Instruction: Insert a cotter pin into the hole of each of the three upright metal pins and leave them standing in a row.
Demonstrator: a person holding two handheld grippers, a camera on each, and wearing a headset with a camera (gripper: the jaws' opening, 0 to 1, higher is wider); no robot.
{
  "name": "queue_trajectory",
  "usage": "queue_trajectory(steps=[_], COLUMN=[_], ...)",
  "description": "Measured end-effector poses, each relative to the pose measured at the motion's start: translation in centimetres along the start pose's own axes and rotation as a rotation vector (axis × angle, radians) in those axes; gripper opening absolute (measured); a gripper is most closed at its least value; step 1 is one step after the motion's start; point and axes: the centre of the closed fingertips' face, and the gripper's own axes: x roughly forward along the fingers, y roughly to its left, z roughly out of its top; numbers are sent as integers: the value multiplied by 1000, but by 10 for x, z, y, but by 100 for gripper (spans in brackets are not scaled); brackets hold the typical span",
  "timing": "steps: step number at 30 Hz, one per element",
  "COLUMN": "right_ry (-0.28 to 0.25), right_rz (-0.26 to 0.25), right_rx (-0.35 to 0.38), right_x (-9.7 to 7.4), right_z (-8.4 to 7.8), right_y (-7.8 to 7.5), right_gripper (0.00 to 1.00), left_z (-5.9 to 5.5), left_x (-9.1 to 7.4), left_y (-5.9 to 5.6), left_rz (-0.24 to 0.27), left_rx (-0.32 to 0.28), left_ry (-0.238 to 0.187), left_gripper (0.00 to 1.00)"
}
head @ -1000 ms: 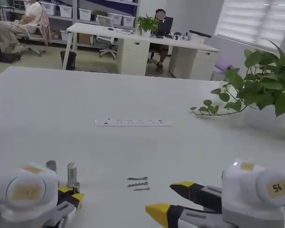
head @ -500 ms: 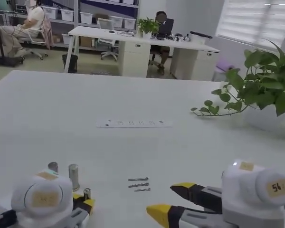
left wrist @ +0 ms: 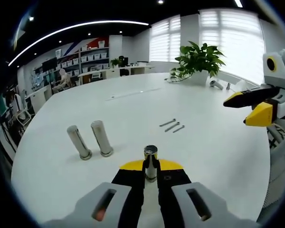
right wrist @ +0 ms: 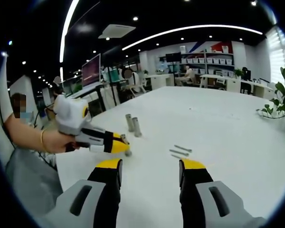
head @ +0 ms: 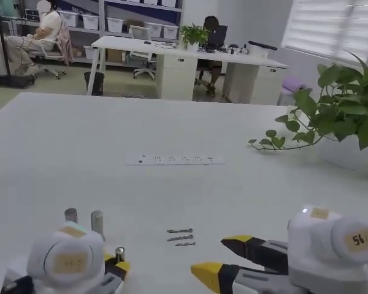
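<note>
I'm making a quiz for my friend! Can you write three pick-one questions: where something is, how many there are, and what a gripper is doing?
1. Where do the cotter pins lie? A on the power strip; B flat on the table; C in the plant pot.
2. How many metal pins stand free? A one; B four; C two.
3. The left gripper is: A shut on a metal pin; B open; C holding a cotter pin.
Answers: B, they lie on the white top; C, two stand side by side; A, its jaws clamp the third pin.
</note>
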Motion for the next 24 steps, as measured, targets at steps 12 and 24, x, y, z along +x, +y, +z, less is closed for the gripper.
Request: queue_trajectory(steps=[12, 24], right_ry=[4, 14], right_rz=[-1, 2], right_rx=[2, 5], right_x=[-2, -1], right_z=[-2, -6], right_y=[-2, -3], right_gripper=[50, 50], left_z=[-4, -3], left_x=[-2, -2], left_y=[0, -1], left_rz=[27, 45], left_rx=[3, 16], left_ry=[6, -1], left_gripper=[7, 10])
